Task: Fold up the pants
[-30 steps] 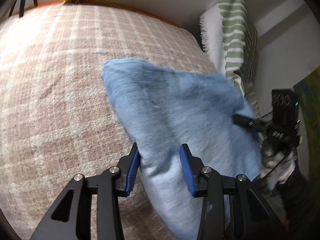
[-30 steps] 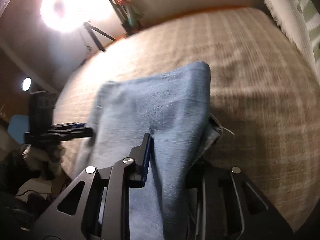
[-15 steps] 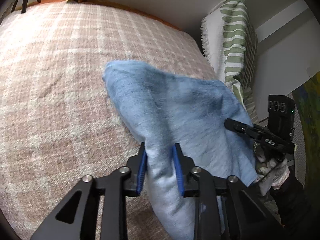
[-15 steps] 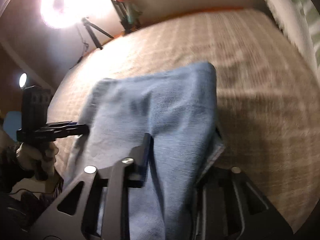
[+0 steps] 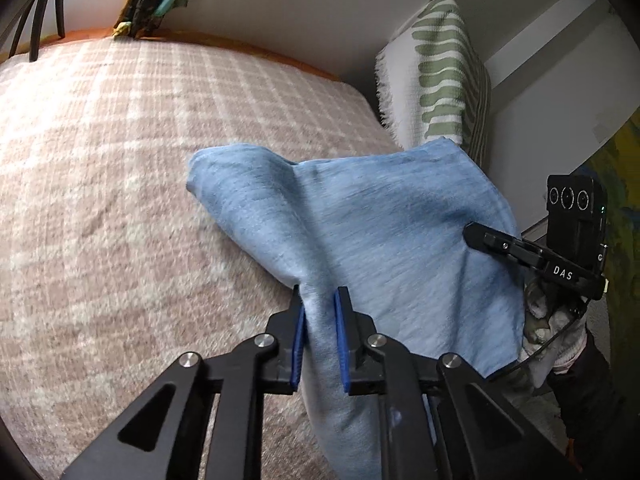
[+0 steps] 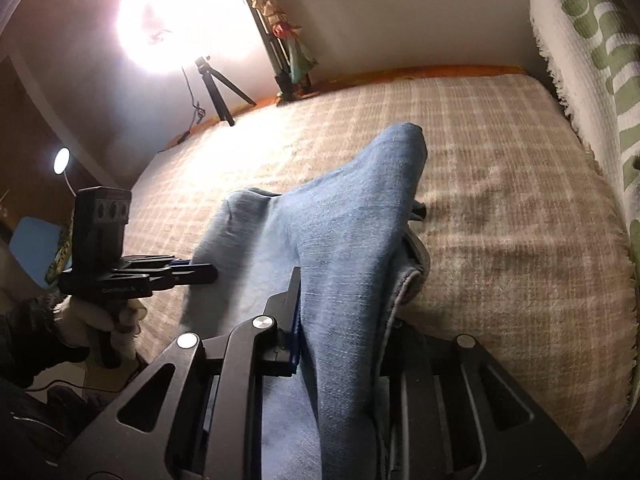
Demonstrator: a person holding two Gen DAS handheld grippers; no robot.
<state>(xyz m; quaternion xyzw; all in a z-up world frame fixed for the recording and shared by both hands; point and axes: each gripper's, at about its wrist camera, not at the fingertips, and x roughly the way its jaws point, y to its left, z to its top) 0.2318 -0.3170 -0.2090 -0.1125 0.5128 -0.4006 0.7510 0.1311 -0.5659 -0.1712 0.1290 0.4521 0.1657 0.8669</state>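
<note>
1. My left gripper (image 5: 319,312) has just been closing and now pinches a fold of the blue pants (image 5: 360,220).
2. My right gripper (image 6: 340,300) clamps the other edge.
3. The pants hang between them, far end on the plaid bedspread (image 5: 120,160).
</note>
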